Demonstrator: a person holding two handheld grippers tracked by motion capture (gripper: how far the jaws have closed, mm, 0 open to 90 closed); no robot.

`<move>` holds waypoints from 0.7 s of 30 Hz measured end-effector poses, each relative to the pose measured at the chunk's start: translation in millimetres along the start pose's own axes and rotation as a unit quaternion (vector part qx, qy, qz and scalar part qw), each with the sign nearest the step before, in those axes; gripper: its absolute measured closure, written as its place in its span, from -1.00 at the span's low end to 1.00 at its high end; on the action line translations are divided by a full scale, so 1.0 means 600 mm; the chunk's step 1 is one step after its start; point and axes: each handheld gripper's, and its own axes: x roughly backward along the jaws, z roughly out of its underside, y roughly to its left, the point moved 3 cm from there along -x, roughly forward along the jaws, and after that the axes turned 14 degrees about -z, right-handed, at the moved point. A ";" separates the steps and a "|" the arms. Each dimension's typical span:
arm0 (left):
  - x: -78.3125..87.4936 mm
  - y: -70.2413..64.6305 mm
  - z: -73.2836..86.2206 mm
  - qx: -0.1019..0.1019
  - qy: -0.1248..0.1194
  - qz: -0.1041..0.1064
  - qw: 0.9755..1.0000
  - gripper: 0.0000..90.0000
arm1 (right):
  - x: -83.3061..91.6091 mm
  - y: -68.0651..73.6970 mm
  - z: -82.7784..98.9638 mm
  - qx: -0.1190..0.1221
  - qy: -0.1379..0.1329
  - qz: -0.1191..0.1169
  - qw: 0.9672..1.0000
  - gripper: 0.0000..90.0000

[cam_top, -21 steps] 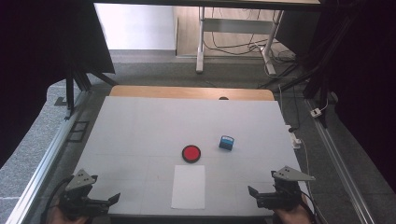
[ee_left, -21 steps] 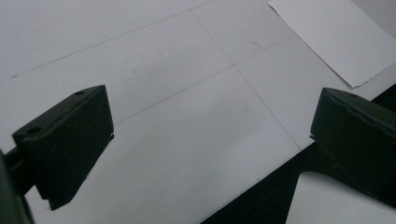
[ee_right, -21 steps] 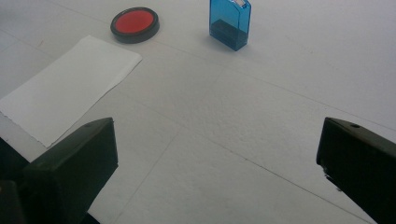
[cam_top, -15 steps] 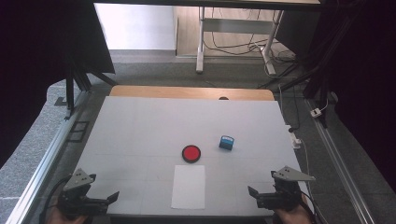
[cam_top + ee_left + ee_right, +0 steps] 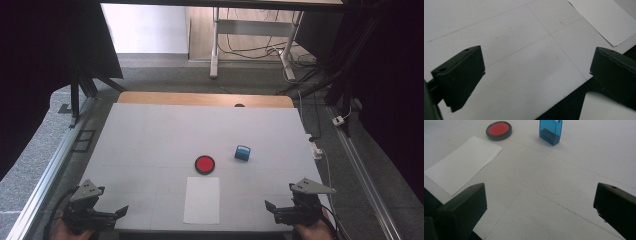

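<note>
Both pairs of jaws are spread wide, and nothing is held. The left gripper (image 5: pixel 122 210) and the right gripper (image 5: pixel 270 207) are kept low at the near edge of the table (image 5: pixel 150 135). The sheet of paper (image 5: pixel 202 199), flat and white, is found between them. It should probably be pinched gently at an edge, so no crease is made.

Matt white paper (image 5: pixel 461 167) with a rough edge; glossy red pad (image 5: pixel 498 130) in black plastic; clear blue plastic box (image 5: pixel 550 131); matt table (image 5: pixel 150 140).
</note>
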 end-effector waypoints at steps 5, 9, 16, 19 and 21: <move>0.000 0.002 0.000 0.004 -0.002 0.006 1.000 -1.00 | -0.001 0.000 0.000 -0.003 0.001 -0.005 1.000 -1.00; 0.001 0.002 0.000 0.005 -0.005 0.009 1.000 -1.00 | -0.001 0.002 -0.001 0.003 0.003 -0.005 1.000 -1.00; 0.002 0.003 0.001 0.006 -0.007 0.015 1.000 -1.00 | -0.003 0.006 -0.012 0.020 0.000 -0.009 1.000 -1.00; 0.002 0.003 0.001 0.006 -0.007 0.016 1.000 -1.00 | -0.006 0.006 -0.016 0.024 -0.004 -0.011 1.000 -1.00; 0.002 0.003 0.001 0.004 -0.007 0.017 1.000 -1.00 | -0.008 0.005 -0.017 0.024 -0.004 -0.012 1.000 -1.00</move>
